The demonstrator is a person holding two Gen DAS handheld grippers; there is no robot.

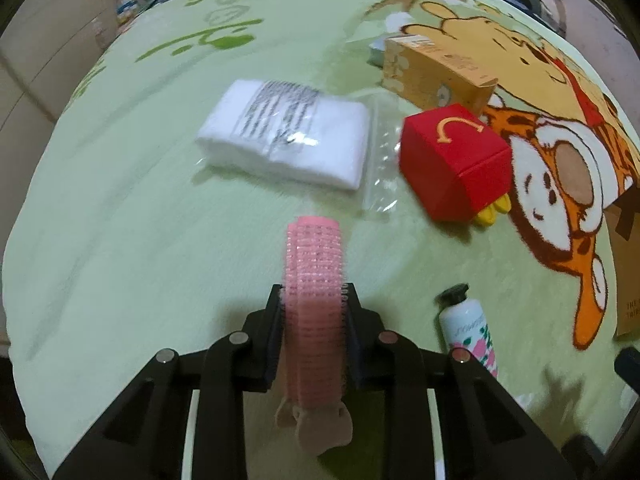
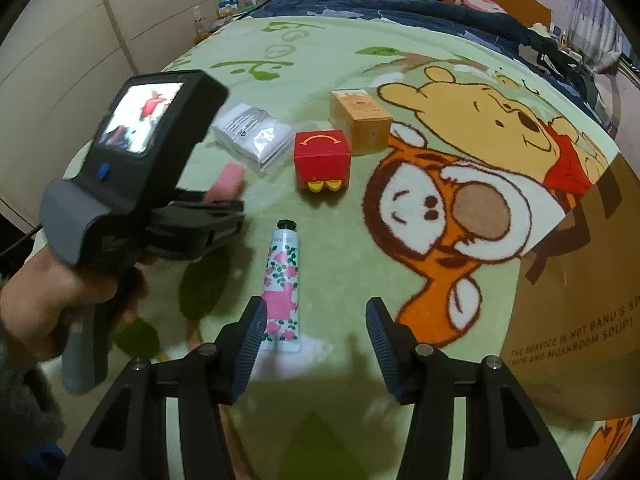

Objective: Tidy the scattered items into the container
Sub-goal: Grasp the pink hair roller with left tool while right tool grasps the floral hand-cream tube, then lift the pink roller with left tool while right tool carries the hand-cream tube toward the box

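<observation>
One pink roller (image 1: 314, 320), clamped in left tool (image 1: 313, 300)

A pale green blanket (image 2: 320, 80) is printed with a yellow bear in a red shirt and an orange, brown-striped tiger figure. A pink, ridged hair roller (image 1: 316, 312) is seen with a beige clip end. A red box (image 2: 322, 154) is marked with an orange curved arrow, and yellow tips are shown at its near end. A white tube (image 2: 282, 280) is patterned with pink flowers and green leaves and capped in black. A white packet (image 1: 284, 132) is covered with grey print. A tan carton (image 2: 360, 118) lies farther back.
</observation>
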